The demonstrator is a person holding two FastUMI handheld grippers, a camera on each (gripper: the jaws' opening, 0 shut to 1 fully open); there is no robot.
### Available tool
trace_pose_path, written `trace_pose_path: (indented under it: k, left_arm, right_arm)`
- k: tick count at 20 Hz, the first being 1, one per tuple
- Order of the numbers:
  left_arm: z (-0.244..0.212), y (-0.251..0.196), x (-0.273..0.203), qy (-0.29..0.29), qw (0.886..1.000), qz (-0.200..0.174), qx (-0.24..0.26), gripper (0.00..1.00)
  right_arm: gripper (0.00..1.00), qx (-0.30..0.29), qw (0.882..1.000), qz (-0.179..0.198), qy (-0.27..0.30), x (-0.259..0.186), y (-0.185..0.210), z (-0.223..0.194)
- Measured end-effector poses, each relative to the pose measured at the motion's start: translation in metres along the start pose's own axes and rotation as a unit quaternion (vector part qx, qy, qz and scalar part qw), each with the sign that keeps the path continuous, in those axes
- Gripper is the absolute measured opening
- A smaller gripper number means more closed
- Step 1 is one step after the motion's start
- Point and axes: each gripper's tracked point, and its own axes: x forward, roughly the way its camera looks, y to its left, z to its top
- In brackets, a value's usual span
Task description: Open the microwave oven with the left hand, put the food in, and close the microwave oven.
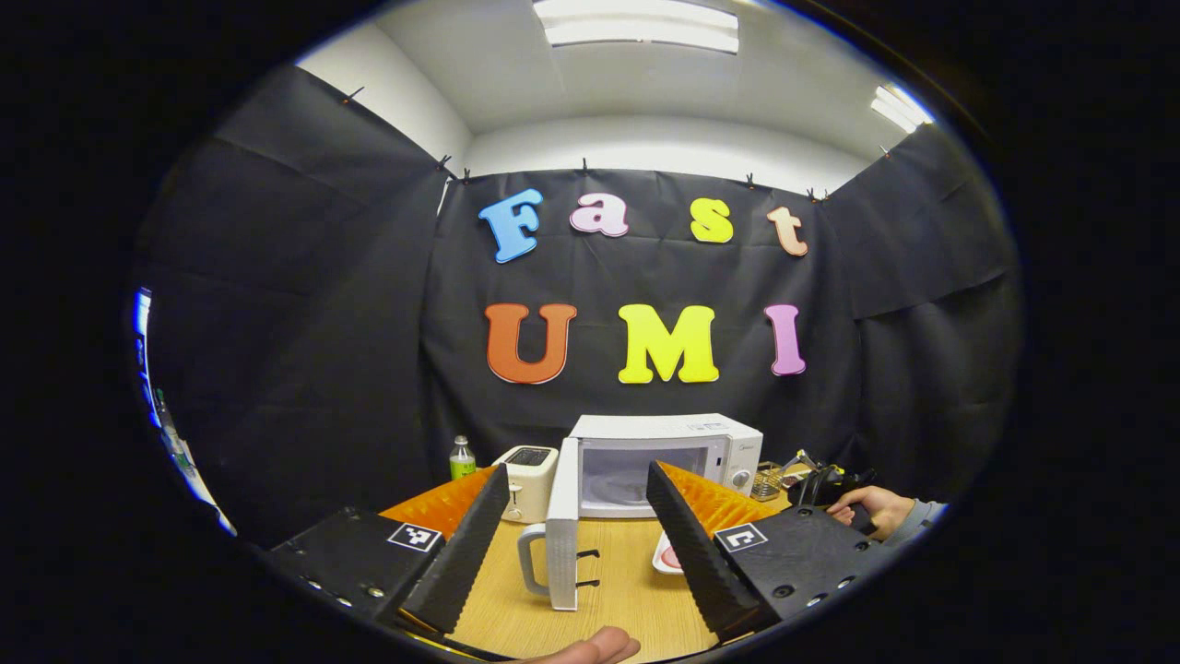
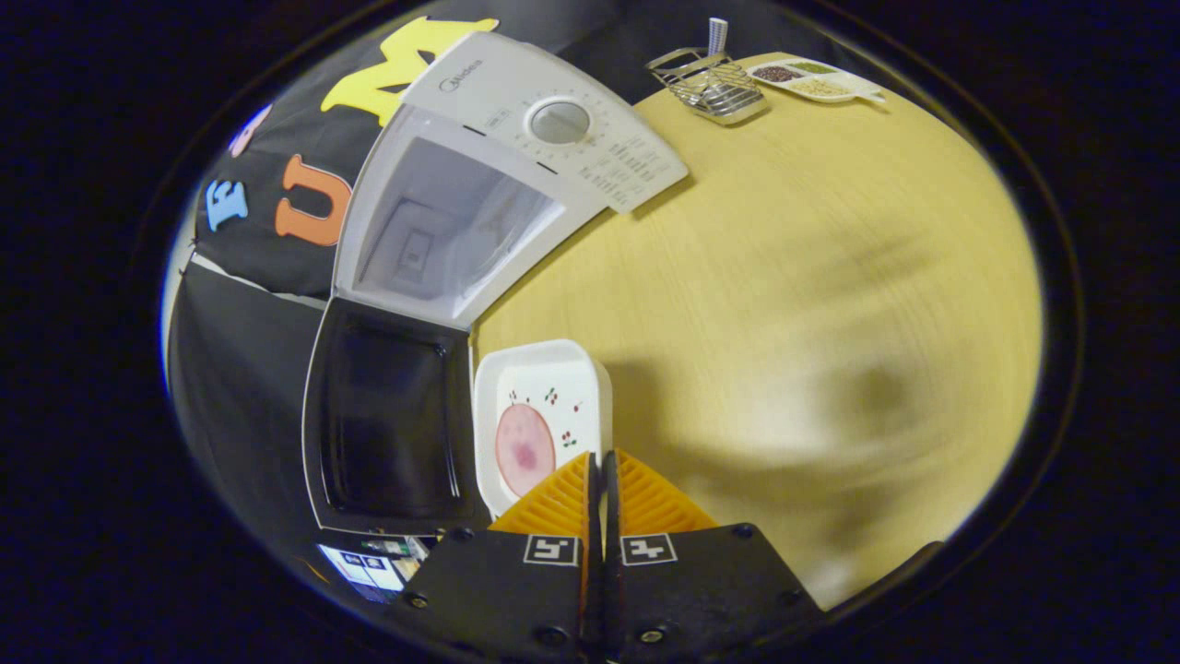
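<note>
The white microwave (image 1: 682,433) stands at the back of the wooden table with its door (image 1: 560,526) swung out towards me, handle (image 1: 527,558) on its near edge. My left gripper (image 1: 579,468) is open in front of the door and holds nothing. A white square plate (image 2: 539,406) with a pink slice of food (image 2: 524,447) lies on the table beside the open door (image 2: 387,424), below the bare cavity (image 2: 442,231). My right gripper (image 2: 604,458) is shut on the plate's near rim. In the left gripper view the plate (image 1: 666,556) peeks out beside my right finger.
A white toaster (image 1: 530,480) and a green bottle (image 1: 461,458) stand left of the microwave. A wire rack (image 2: 710,88) and a snack tray (image 2: 811,81) sit at the table's far edge. A hand (image 1: 876,507) holds the other gripper (image 1: 820,484) at the right.
</note>
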Motion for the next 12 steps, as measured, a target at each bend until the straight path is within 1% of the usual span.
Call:
trace_pose_path:
  k: [3, 6, 8, 11, 12]
  left_arm:
    - [-0.009, 0.019, -0.002, 0.011, 1.0, 0.017, 0.0, 0.92]
    - [-0.016, 0.035, -0.003, 0.014, 0.999, 0.033, 0.01, 0.92]
    - [-0.02, 0.041, -0.001, 0.019, 0.999, 0.038, 0.014, 0.92]
    - [-0.028, 0.044, 0.002, 0.033, 0.999, 0.035, 0.011, 0.92]
    - [-0.031, 0.044, 0.003, 0.036, 0.999, 0.031, 0.007, 0.92]
  right_arm:
    - [0.04, 0.027, 1.0, -0.002, -0.012, 0.022, 0.024, 0.005]
    - [0.04, 0.085, 0.995, 0.007, -0.049, 0.043, 0.044, 0.022]
    - [0.04, 0.13, 0.988, 0.008, -0.087, 0.057, 0.055, 0.041]
    - [0.04, 0.176, 0.972, 0.011, -0.153, 0.075, 0.071, 0.074]
    - [0.0, 0.187, 0.966, 0.014, -0.18, 0.08, 0.077, 0.086]
